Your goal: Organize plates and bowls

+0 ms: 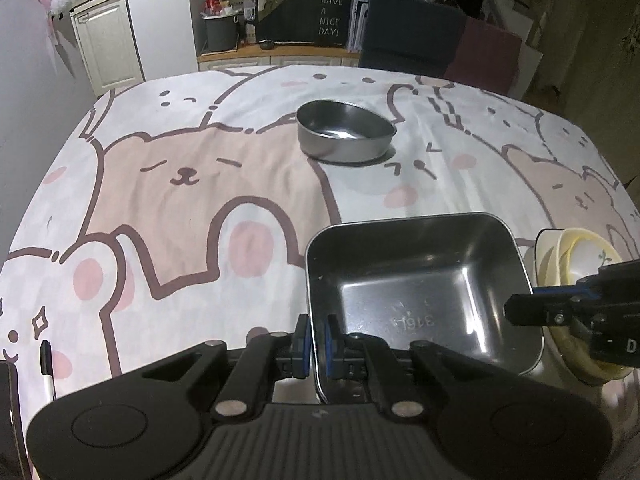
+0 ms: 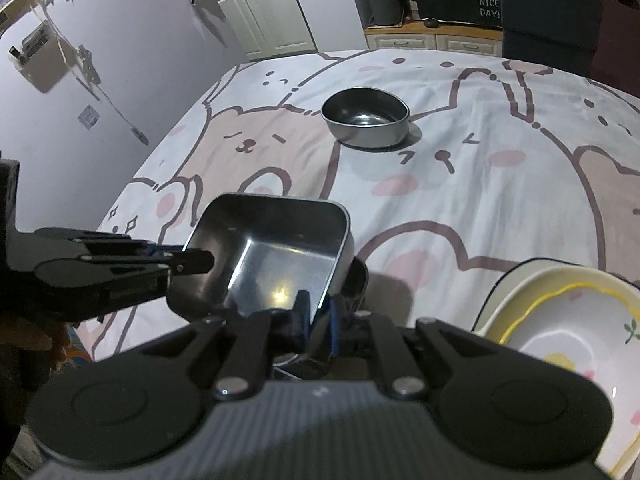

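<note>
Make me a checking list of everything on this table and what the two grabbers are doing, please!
Surface: table under a bear-print cloth, a little wrinkled.
Job's things: square metal tray held at two rim edges, tilted; round metal bowl alone farther back; stacked cream floral bowls to the right of the tray.
Clutter: marker pen at the near left edge.
Grippers: left gripper shut on the tray's near rim; right gripper pinches the tray's right rim.
Cables: nothing seen.
Surroundings: white cabinets, grey bin, dark sign reading HAVE A NICE DAY, dark chair behind the table.
</note>
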